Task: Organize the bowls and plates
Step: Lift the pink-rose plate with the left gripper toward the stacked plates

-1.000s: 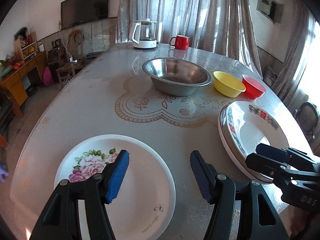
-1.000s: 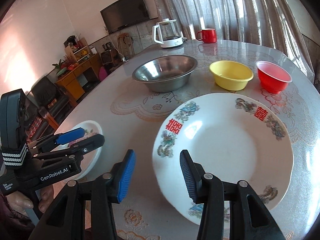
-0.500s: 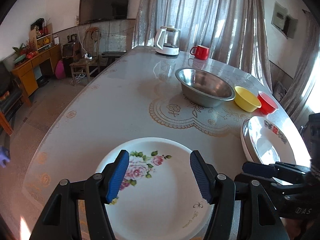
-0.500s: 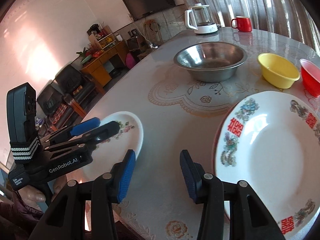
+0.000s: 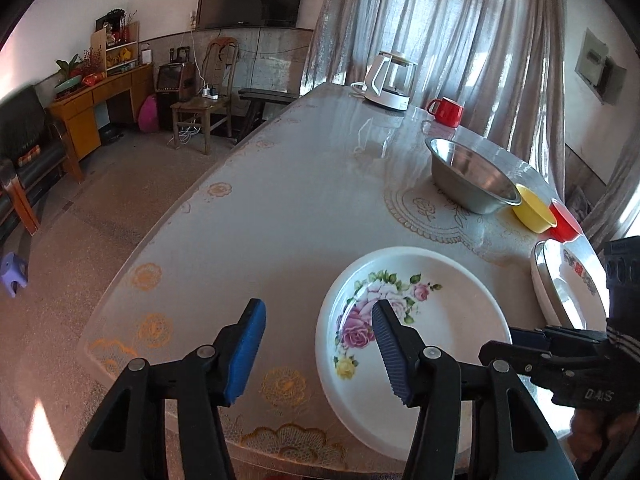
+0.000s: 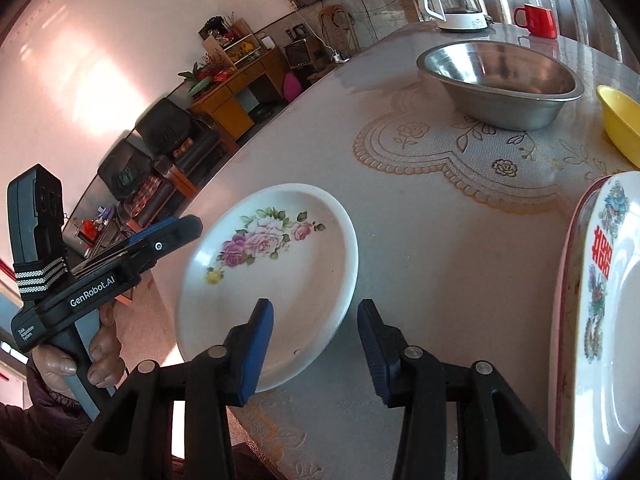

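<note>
1. The left gripper is angling down over the table's near edge, jaws parted, narrowing, gripping nothing.
2. The right gripper is tilting down, unclenched, narrowing, straddling the rose plate's near rim.
3. The rose plate is lying flat by that edge.

Count on the bench: two plates, rose plate and red-character plate; three bowls, steel, yellow, red; one mug, one kettle.

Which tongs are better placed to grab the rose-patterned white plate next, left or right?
Right, probably. The right tongs sit open straddling the near rim of the rose-patterned white plate; the left tongs sit open over bare table at the plate's side.
</note>
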`<state>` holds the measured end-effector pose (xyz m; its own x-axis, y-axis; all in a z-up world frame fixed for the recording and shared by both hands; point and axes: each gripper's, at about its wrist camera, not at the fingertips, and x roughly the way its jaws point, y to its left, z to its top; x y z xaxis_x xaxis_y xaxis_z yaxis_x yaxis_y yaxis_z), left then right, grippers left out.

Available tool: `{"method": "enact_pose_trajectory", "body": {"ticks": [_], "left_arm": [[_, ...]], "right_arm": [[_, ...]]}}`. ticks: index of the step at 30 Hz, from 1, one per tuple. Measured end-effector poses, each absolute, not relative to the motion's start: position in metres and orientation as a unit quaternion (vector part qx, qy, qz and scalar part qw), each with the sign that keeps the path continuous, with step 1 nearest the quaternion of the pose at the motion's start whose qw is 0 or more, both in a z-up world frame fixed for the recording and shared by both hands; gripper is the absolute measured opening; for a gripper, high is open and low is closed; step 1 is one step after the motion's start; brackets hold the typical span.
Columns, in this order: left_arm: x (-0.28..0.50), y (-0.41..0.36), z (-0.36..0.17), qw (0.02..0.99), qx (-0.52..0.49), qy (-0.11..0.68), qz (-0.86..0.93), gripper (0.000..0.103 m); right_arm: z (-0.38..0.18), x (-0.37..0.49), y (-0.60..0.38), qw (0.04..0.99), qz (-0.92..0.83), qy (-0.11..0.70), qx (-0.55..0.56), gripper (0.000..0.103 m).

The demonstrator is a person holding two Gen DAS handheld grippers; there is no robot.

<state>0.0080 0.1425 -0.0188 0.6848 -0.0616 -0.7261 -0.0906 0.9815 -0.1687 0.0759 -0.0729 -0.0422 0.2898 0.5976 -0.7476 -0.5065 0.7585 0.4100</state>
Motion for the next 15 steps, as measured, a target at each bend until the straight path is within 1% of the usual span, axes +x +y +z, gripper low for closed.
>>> {"method": "enact_pose_trajectory", "body": {"ticks": [2, 4, 5, 6, 8, 15], "left_arm": [[0.007, 0.141, -0.025, 0.91, -0.103, 0.403, -0.004, 0.051], [0.008, 0.138, -0.031, 0.906, -0.107, 0.41, -0.013, 0.044], [0.009, 0.137, -0.035, 0.902, -0.111, 0.416, -0.016, 0.042], [0.009, 0.136, -0.039, 0.899, -0.118, 0.422, -0.023, 0.036], [0.008, 0.13, -0.042, 0.9, -0.118, 0.418, -0.029, 0.032], [0.006, 0.128, -0.042, 0.901, -0.126, 0.414, -0.023, 0.032]], "right_arm": [[-0.044, 0.077, -0.072, 0.804, 0.342, 0.485, 0.044, 0.036], [-0.045, 0.078, -0.071, 0.806, 0.342, 0.482, 0.037, 0.032], [-0.044, 0.078, -0.07, 0.807, 0.342, 0.48, 0.034, 0.032], [-0.045, 0.078, -0.069, 0.807, 0.343, 0.479, 0.032, 0.032], [-0.045, 0.077, -0.069, 0.807, 0.345, 0.478, 0.032, 0.032], [-0.044, 0.074, -0.07, 0.812, 0.338, 0.474, 0.029, 0.032]]}}
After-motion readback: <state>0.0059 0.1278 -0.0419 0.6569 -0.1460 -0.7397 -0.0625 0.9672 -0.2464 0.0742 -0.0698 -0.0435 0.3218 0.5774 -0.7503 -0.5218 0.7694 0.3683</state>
